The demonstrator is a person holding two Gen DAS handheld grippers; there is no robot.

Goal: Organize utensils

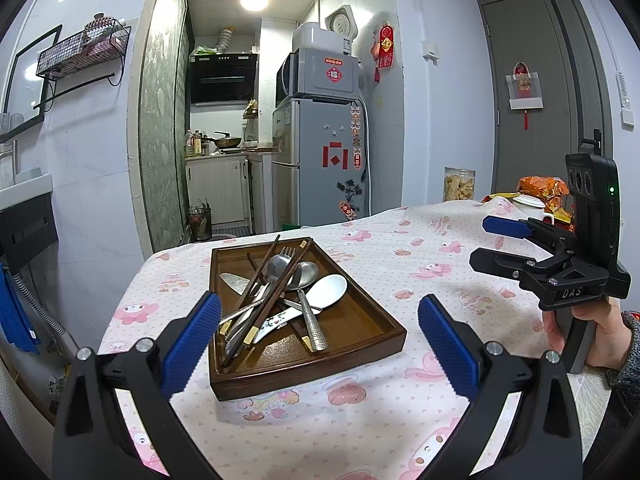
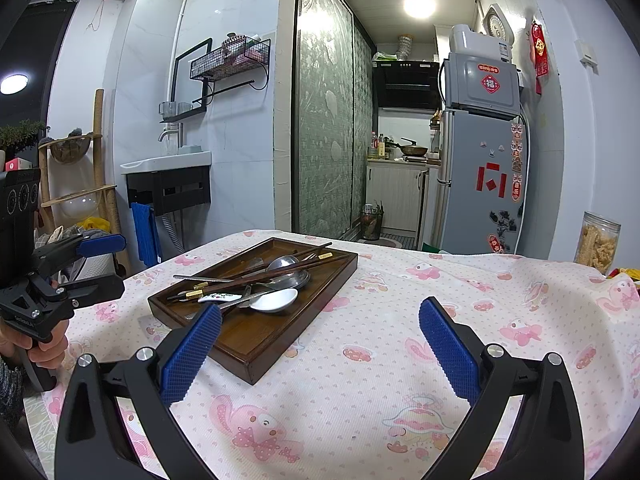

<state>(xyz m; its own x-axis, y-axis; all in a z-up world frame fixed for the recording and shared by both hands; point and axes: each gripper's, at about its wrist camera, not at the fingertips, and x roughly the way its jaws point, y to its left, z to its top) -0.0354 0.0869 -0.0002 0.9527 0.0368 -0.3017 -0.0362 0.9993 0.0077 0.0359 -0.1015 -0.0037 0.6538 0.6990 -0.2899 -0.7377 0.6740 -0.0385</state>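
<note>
A brown wooden tray (image 1: 362, 330) sits on the table and holds a jumbled pile of utensils: dark chopsticks (image 1: 269, 280), metal spoons (image 1: 301, 273), a fork (image 1: 286, 251), a white ceramic spoon (image 1: 329, 289) and a knife blade (image 1: 235, 281). The tray (image 2: 260, 340) and white spoon (image 2: 276, 301) also show in the right wrist view. My left gripper (image 1: 319, 320) is open and empty, just in front of the tray. My right gripper (image 2: 320, 330) is open and empty, above the cloth right of the tray. It also shows in the left wrist view (image 1: 486, 242).
The table carries a white cloth with pink cartoon prints (image 2: 400, 360). A clear jar of snacks (image 2: 597, 242) and a white mug (image 1: 532, 204) with snack bags stand at the far right. A fridge (image 1: 324, 160) and a wall sink (image 2: 168, 164) stand beyond the table.
</note>
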